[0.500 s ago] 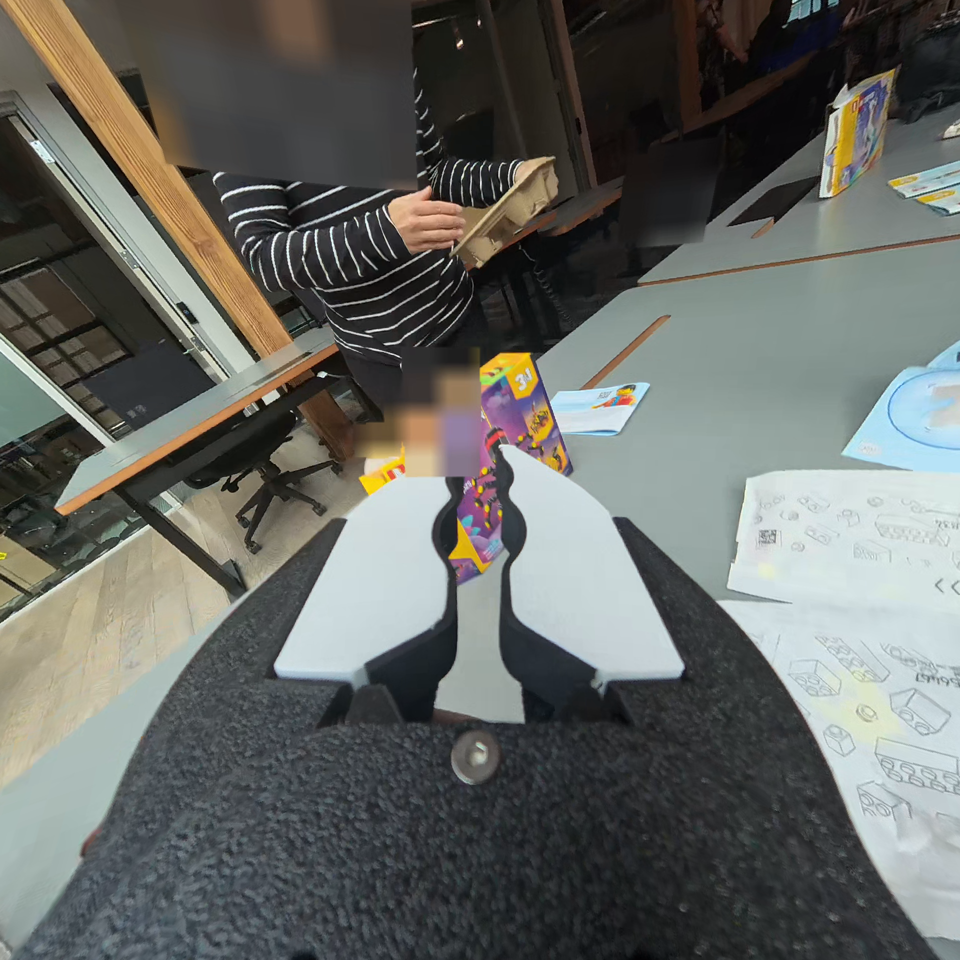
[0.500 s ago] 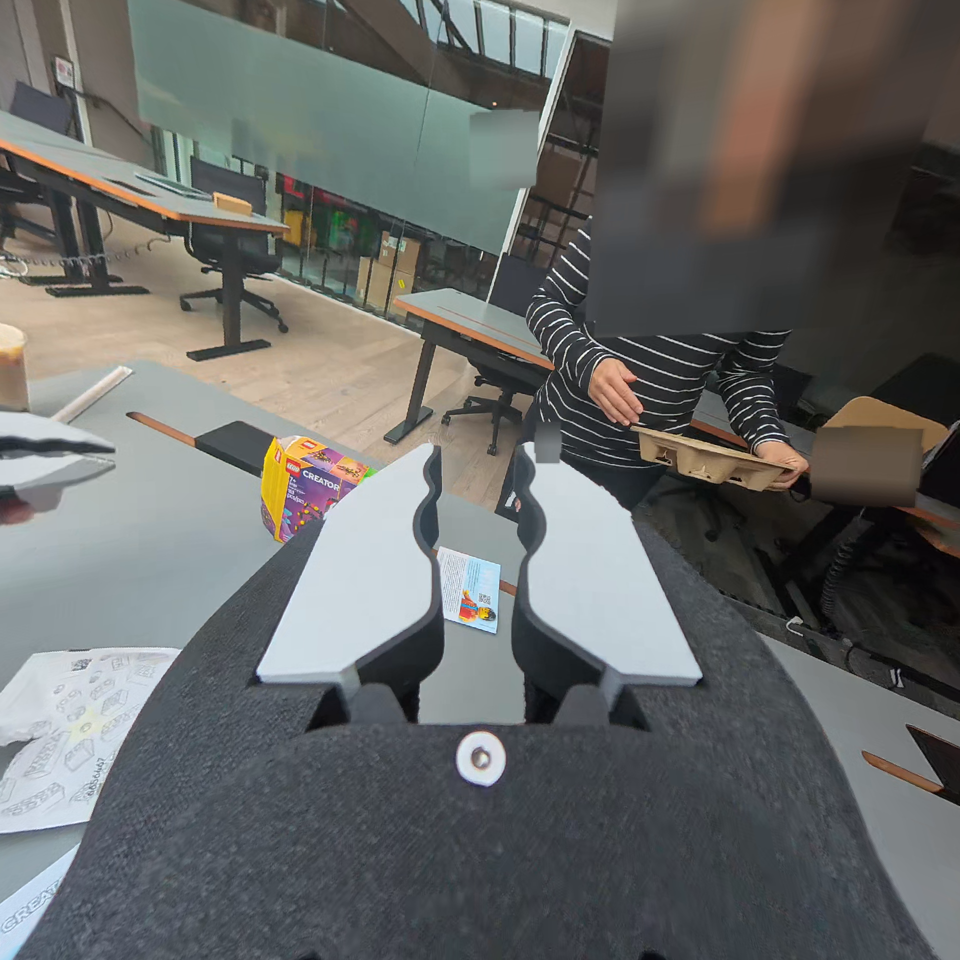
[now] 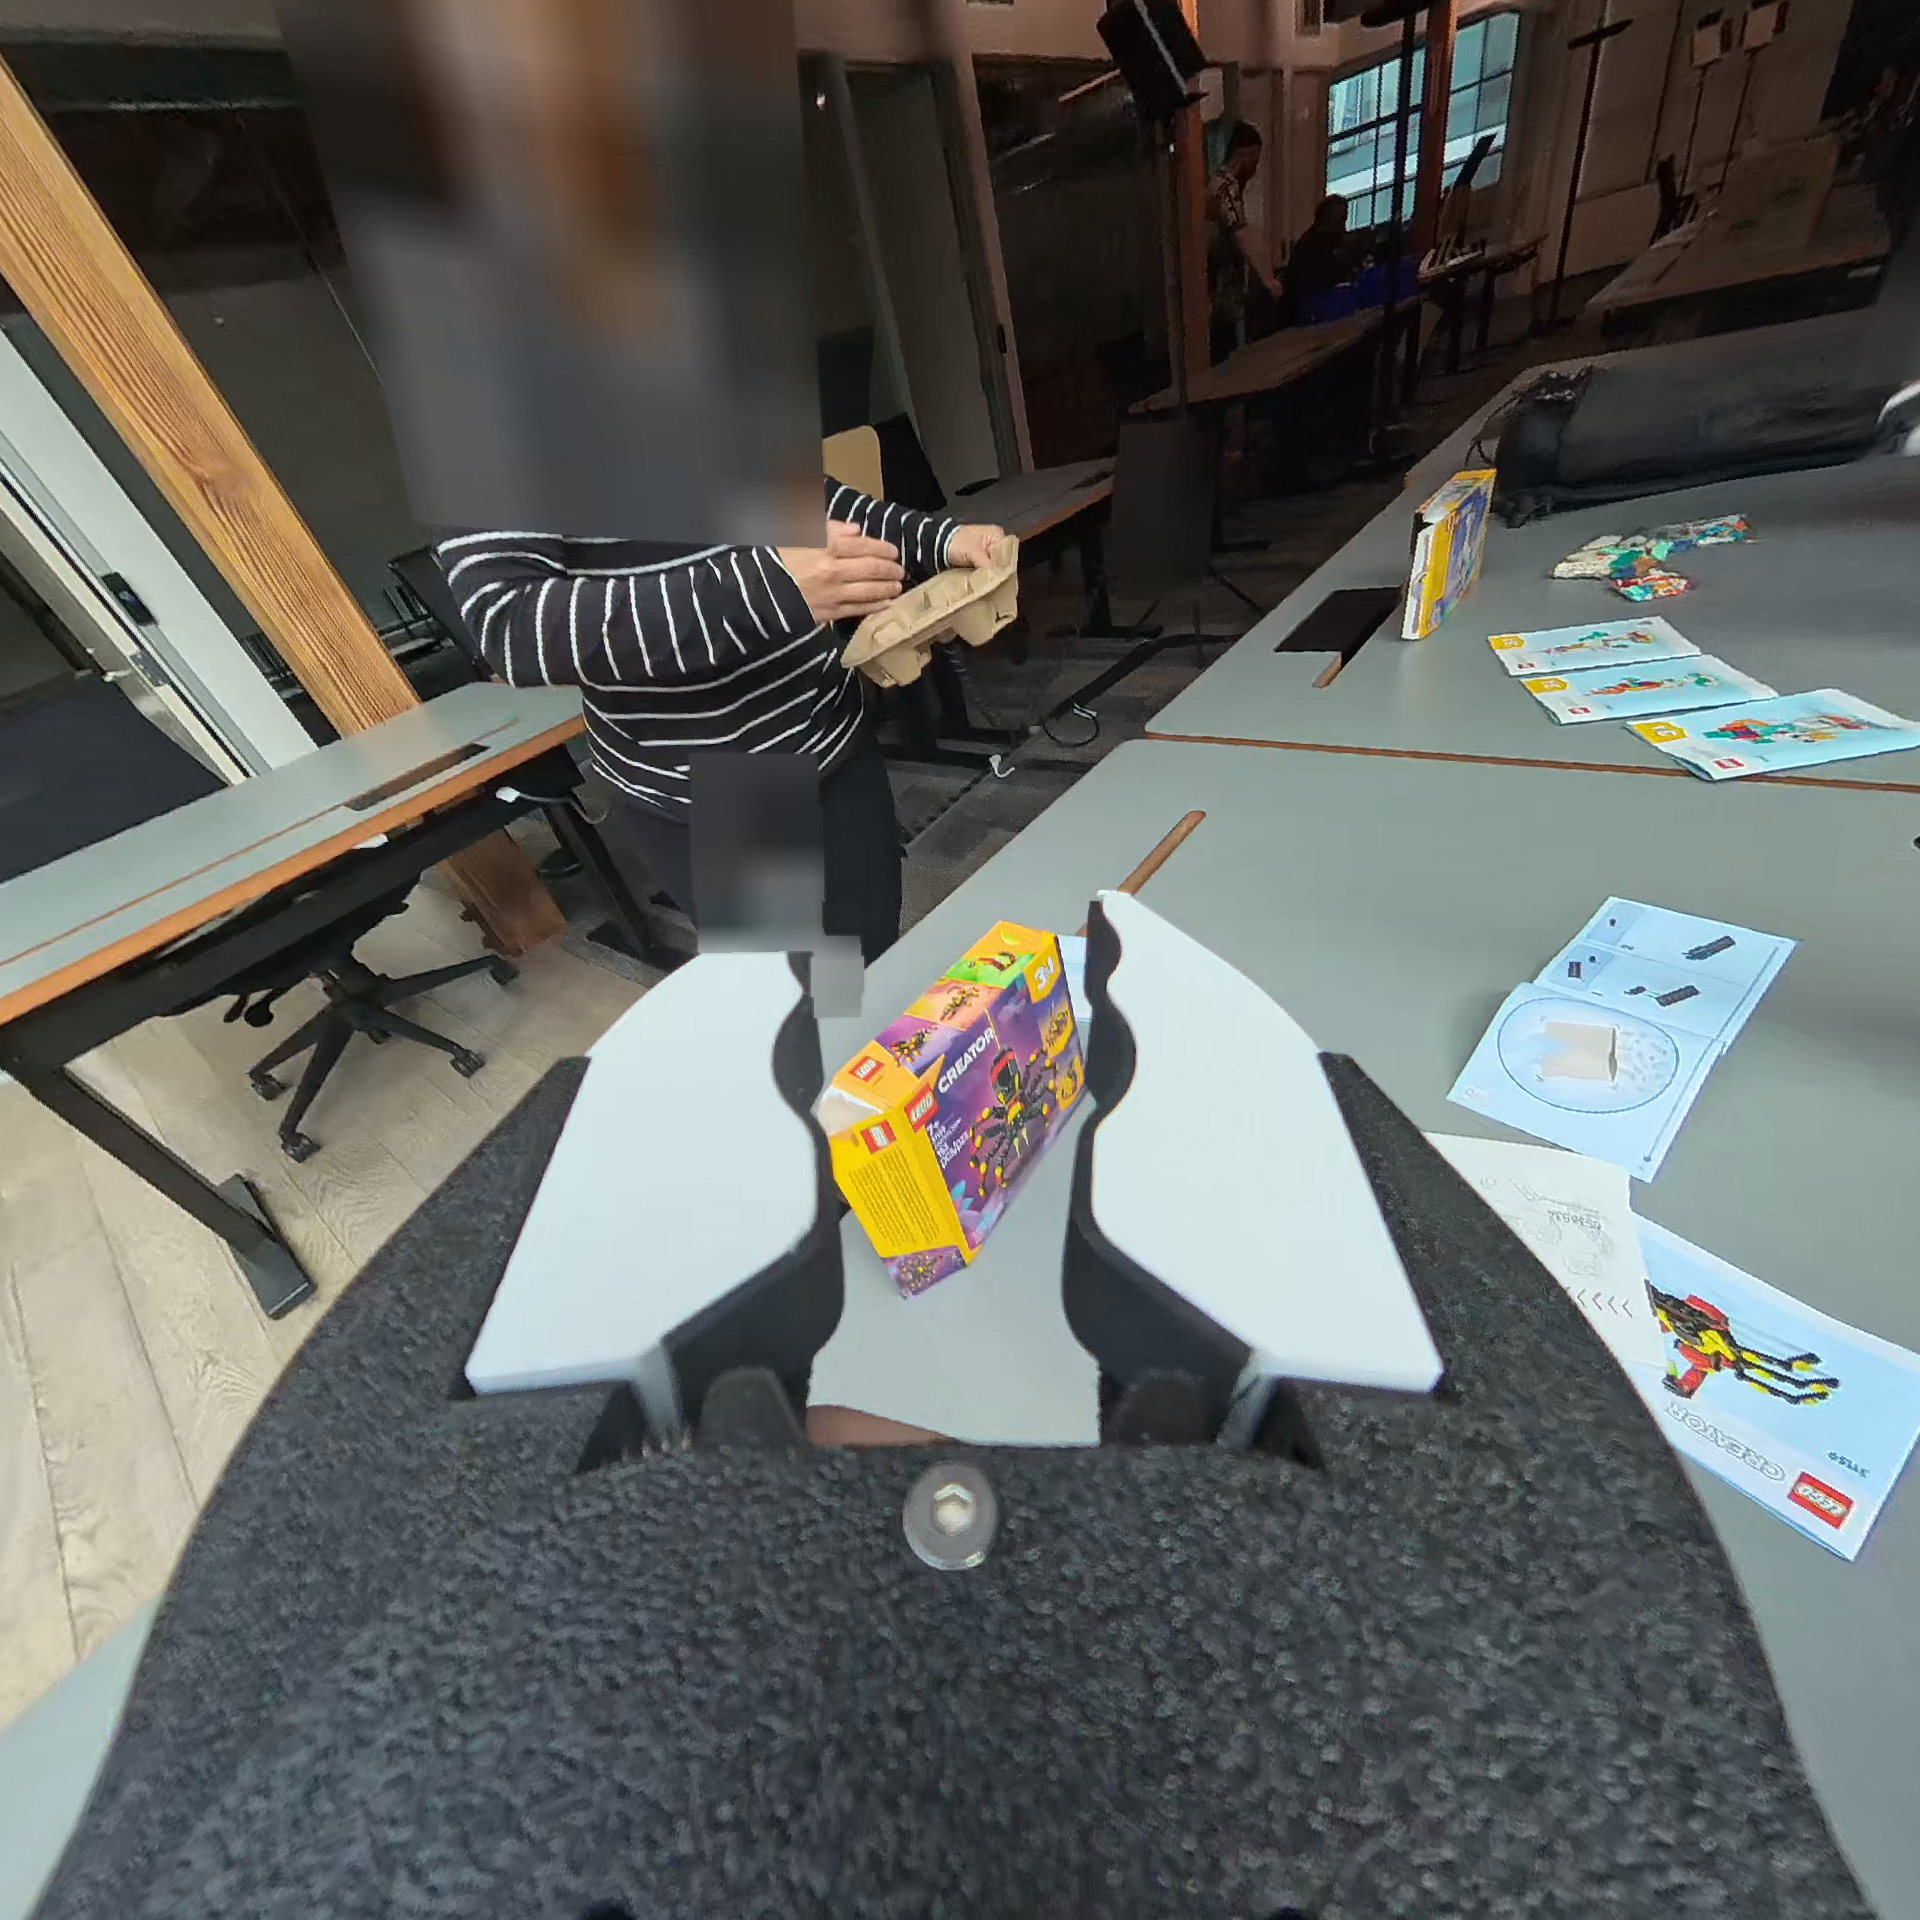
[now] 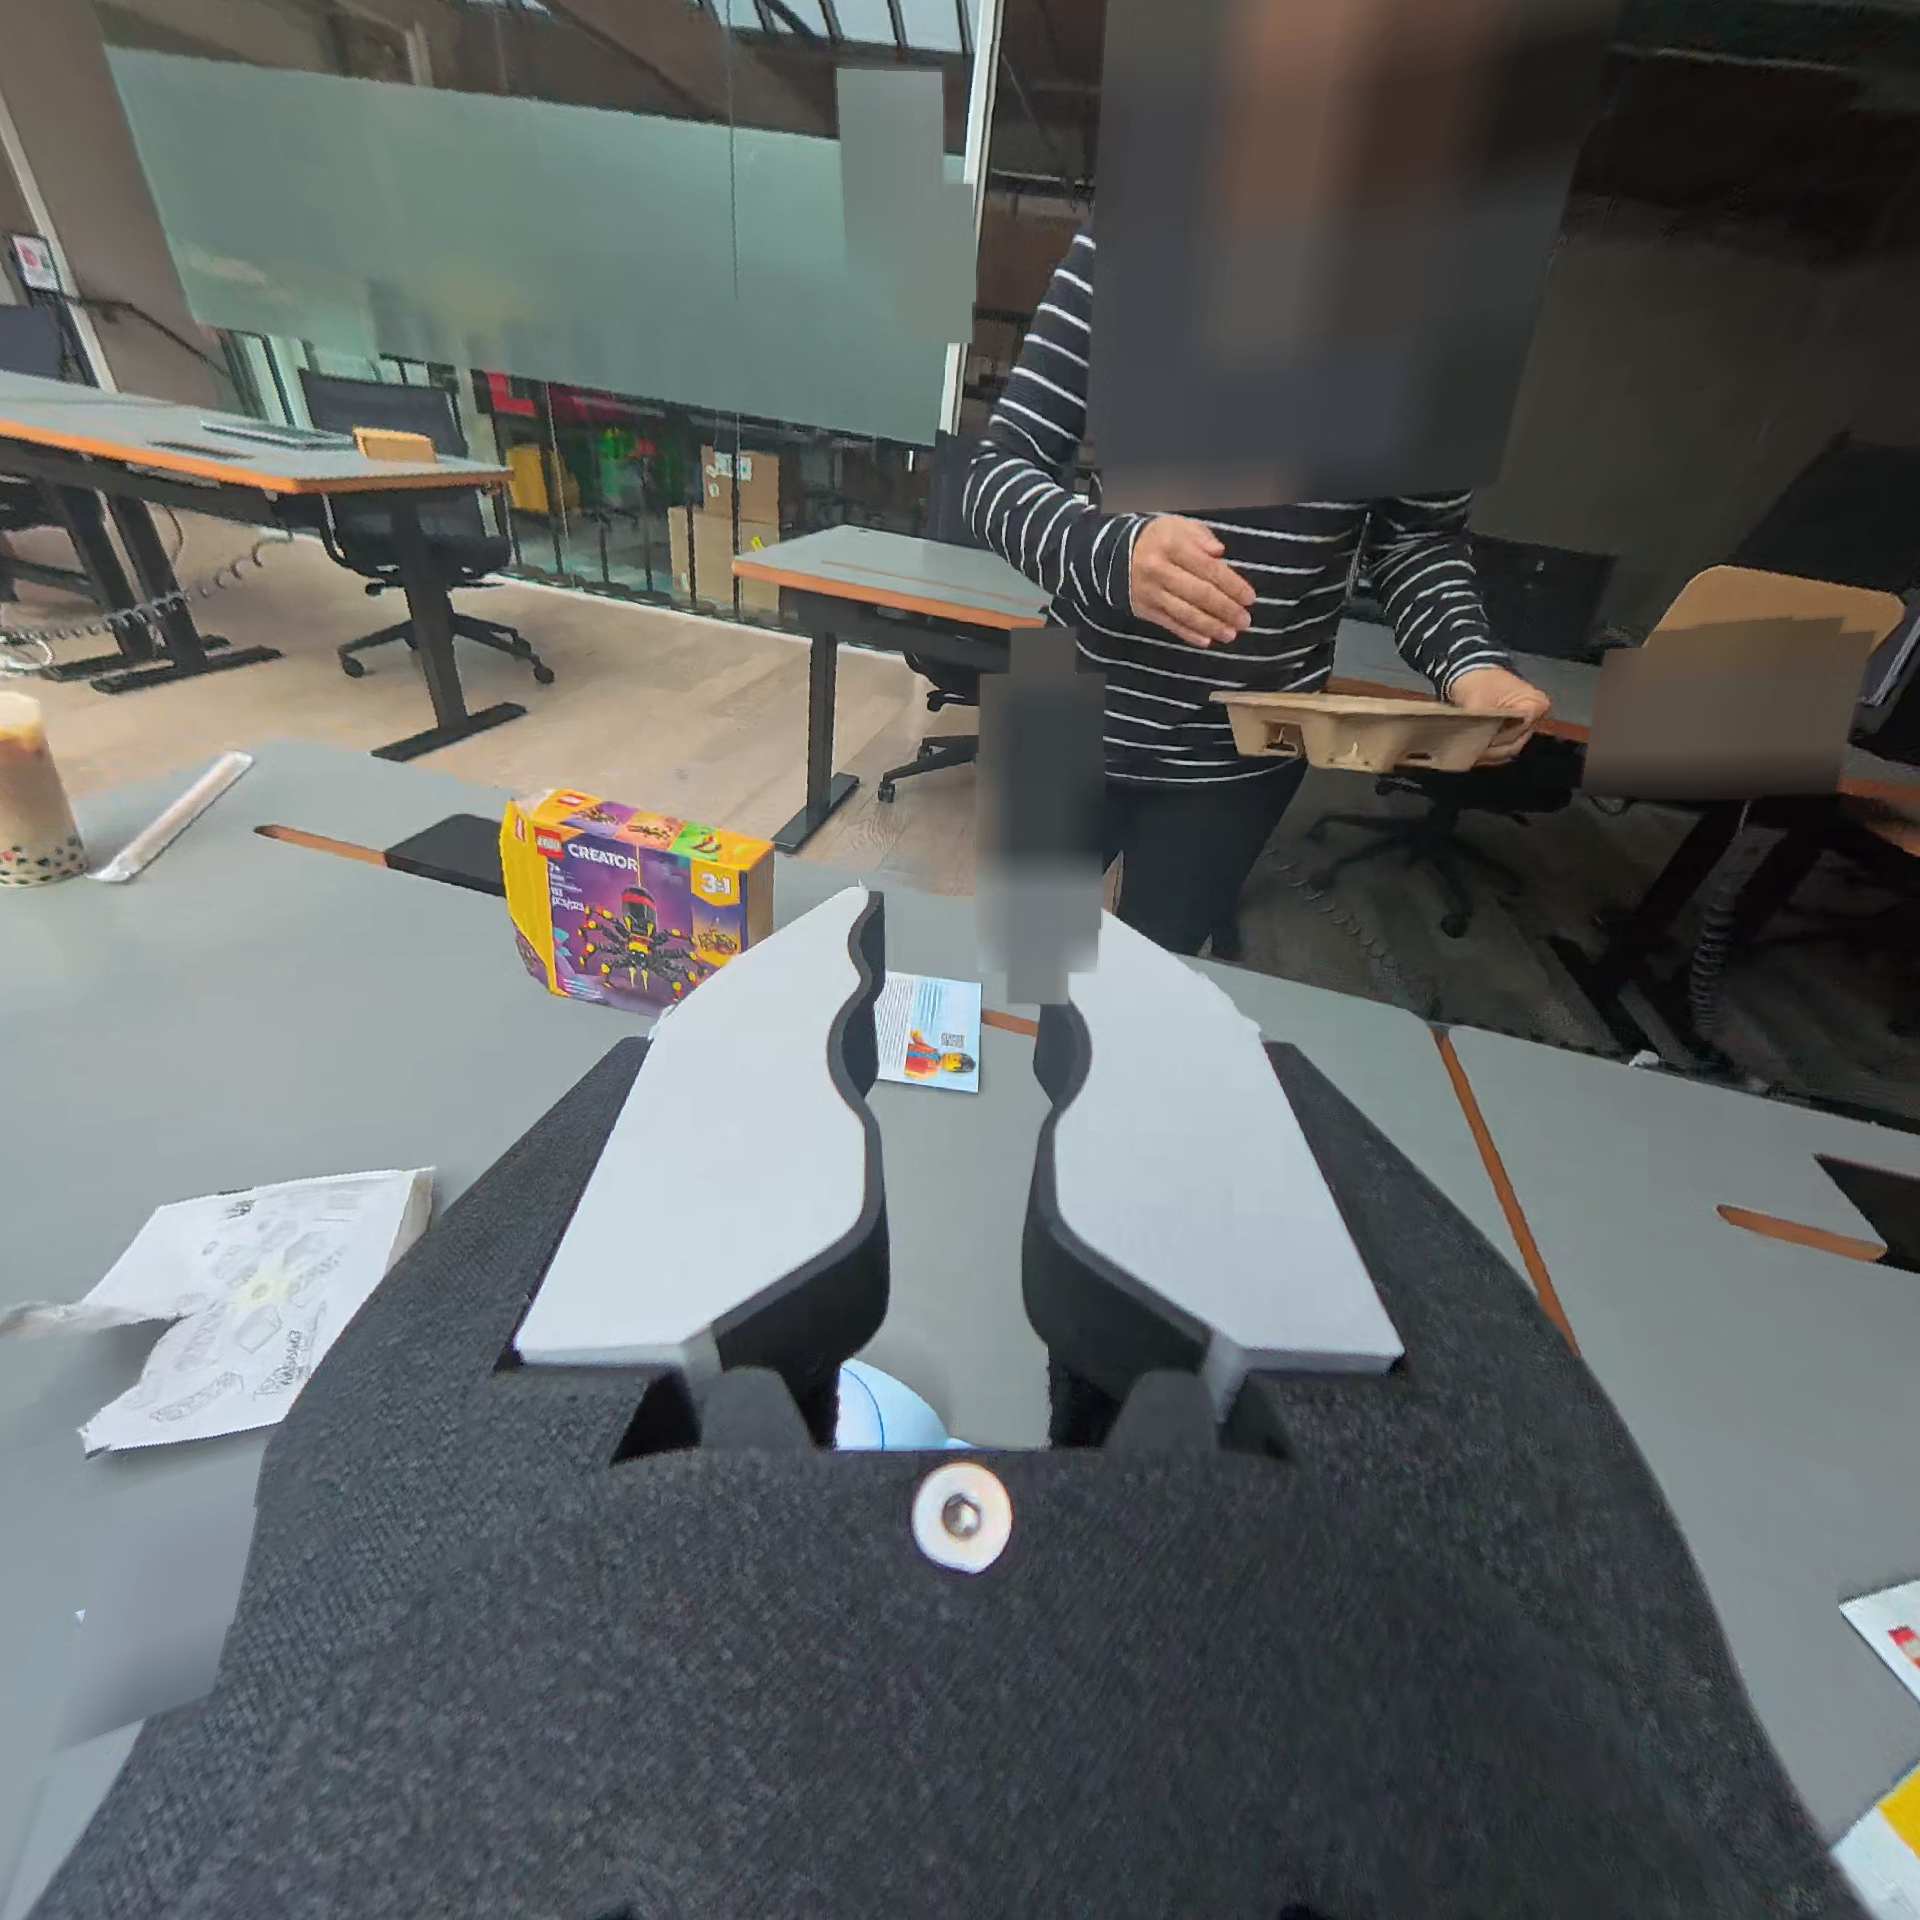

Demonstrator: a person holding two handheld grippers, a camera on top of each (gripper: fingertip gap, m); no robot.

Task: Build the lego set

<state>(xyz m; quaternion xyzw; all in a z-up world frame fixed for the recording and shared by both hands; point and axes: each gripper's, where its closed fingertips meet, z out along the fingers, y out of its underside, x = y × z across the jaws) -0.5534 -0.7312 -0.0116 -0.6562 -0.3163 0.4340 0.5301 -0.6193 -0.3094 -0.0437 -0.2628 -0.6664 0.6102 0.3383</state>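
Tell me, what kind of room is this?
Probably an open office: long grey desks, rolling office chairs and a glass partition. A lego box sits on one desk.

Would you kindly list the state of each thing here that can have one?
left gripper: open, empty, aimed at the box
right gripper: open, empty
lego box: standing on the table, one end flap looks opened
open booklet: lying open
paper bag: torn, flat
iced drink: upright
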